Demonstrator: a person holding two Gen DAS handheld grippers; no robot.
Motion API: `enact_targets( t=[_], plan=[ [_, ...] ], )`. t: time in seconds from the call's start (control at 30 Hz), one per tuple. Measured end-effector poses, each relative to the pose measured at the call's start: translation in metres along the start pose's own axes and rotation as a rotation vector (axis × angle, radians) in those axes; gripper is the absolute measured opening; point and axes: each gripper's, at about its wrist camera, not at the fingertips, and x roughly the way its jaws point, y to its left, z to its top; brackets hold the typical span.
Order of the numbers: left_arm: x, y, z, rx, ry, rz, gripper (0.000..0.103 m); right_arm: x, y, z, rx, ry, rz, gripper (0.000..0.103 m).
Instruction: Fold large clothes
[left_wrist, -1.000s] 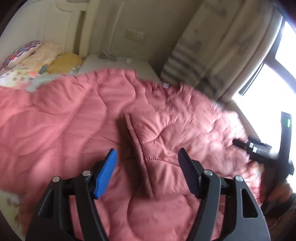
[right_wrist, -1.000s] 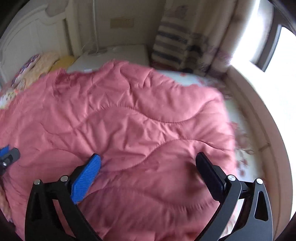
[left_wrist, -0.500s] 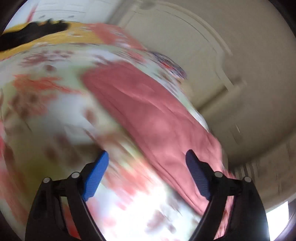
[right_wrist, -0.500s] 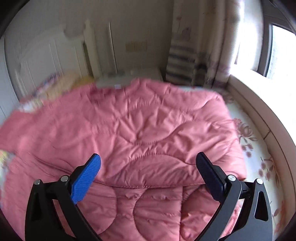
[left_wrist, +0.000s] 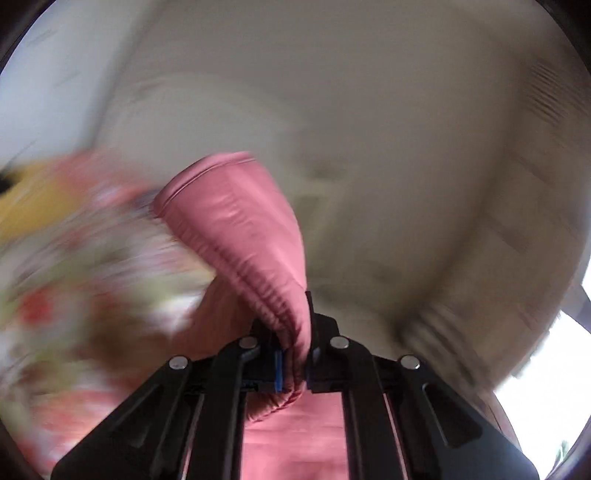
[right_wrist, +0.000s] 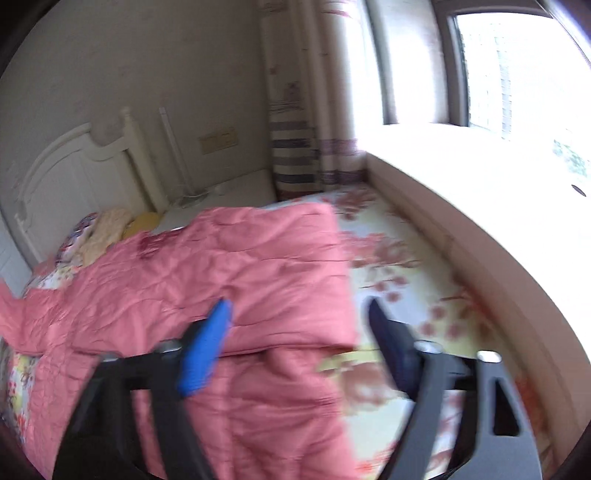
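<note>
Bedroom: cream walls, white headboard (right_wrist: 79, 173) at the left, striped curtain (right_wrist: 295, 155) further right, bright window (right_wrist: 517, 66) at the far right; floral bedsheet (right_wrist: 399, 266) covers the bed.
Landmark: pink quilt (right_wrist: 229, 280), lying across the bed's left and middle, its right edge short of the window side, so the floral bedsheet shows bare there.
Pillows (right_wrist: 110, 225): patterned, cream and yellow, between the headboard and the quilt's far edge.
Left gripper (left_wrist: 293, 362): tilted upward toward wall and ceiling; fingers pressed together on a ruffled edge of the quilt (left_wrist: 243, 229), which rises from the jaws as a twisted pink strip. View heavily blurred.
Right gripper (right_wrist: 299, 336): angled down over the quilt's right edge; fingers spread wide, nothing between them. Blue pad over the pink fabric, dark pad over the bare sheet.
Quilt look: quilted wavy stitching, creased, one layer folded over another near the right gripper.
Change, left: half a second back its fingers were wide apart above the quilt edge; now clamped on it.
Change, right: was centred over the quilt; now at its right edge.
</note>
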Motion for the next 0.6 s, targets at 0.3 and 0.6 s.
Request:
enact_targets(
  t=[0.3, 0.6],
  plan=[
    [0.110, -0.227, -0.170, 0.399, 0.421, -0.234, 0.009, 0.051, -0.008, 0.025, -0.052, 0.061, -0.044, 0.028],
    [0.164, -0.221, -0.254, 0.540, 0.633, -0.147, 0.015, 0.065, -0.001, 0.020, -0.144, 0.161, -0.036, 0.027]
  ],
)
